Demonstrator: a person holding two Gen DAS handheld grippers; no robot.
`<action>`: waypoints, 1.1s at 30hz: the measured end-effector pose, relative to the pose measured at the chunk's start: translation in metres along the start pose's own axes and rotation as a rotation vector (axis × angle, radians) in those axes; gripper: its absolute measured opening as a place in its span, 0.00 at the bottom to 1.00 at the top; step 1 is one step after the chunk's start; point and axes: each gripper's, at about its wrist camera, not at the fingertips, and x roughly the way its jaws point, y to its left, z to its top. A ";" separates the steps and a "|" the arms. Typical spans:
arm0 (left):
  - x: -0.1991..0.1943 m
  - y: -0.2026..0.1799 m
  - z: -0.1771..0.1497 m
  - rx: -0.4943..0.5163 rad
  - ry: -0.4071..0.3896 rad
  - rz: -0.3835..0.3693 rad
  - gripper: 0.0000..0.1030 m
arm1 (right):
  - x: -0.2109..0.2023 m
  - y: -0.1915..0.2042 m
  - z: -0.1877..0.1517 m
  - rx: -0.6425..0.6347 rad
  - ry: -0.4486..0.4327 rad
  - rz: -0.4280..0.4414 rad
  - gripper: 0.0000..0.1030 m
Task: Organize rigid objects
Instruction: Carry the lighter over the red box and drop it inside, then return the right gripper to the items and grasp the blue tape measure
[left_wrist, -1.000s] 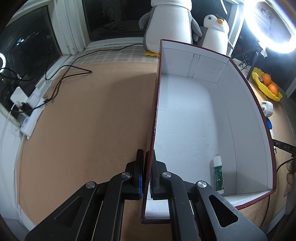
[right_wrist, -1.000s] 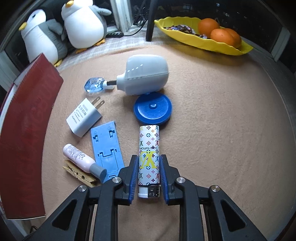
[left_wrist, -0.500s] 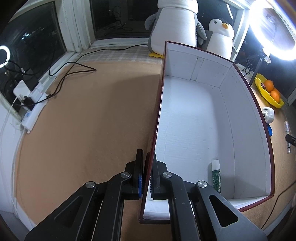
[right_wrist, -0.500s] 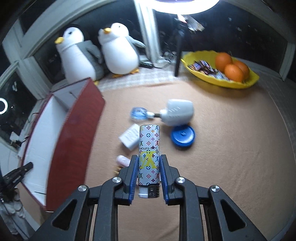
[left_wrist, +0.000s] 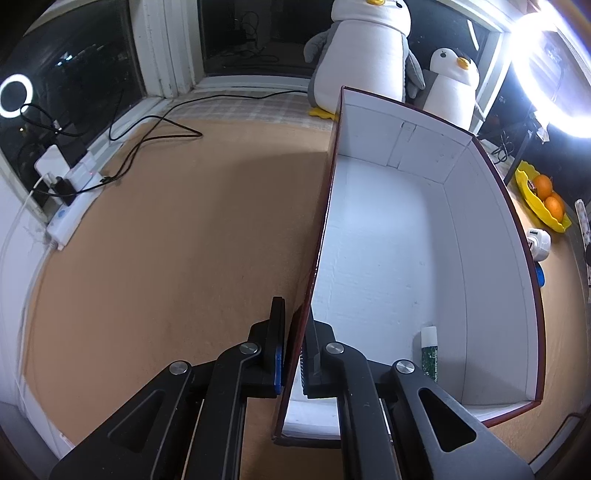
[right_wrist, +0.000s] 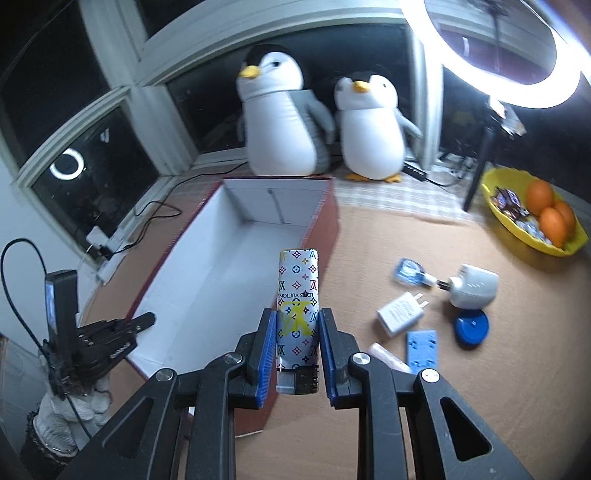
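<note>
- Over the box's (right_wrist: 236, 280) near edge, the right gripper (right_wrist: 295, 350) clamps a patterned lighter (right_wrist: 297, 314), apparently for dropping inside.
- Left gripper (left_wrist: 293, 350) pinches the box wall (left_wrist: 317, 258), likely steadying it.

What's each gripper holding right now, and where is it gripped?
The right gripper clamps the patterned lighter near its metal-capped bottom end. The left gripper pinches the box by its side wall, one finger each side.

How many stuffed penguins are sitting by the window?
2: the bigger penguin sits behind the box's far end, and the smaller penguin is beside it, nearer the ring light.
</note>
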 end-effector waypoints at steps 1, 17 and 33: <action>0.000 0.000 0.000 -0.005 -0.001 0.001 0.05 | 0.001 0.006 0.001 -0.013 0.001 0.008 0.20; 0.000 0.000 -0.001 -0.039 -0.008 0.015 0.06 | 0.035 0.064 0.007 -0.132 0.059 0.106 0.20; 0.000 0.003 -0.001 -0.015 -0.006 0.015 0.06 | 0.033 0.063 0.010 -0.114 0.036 0.098 0.25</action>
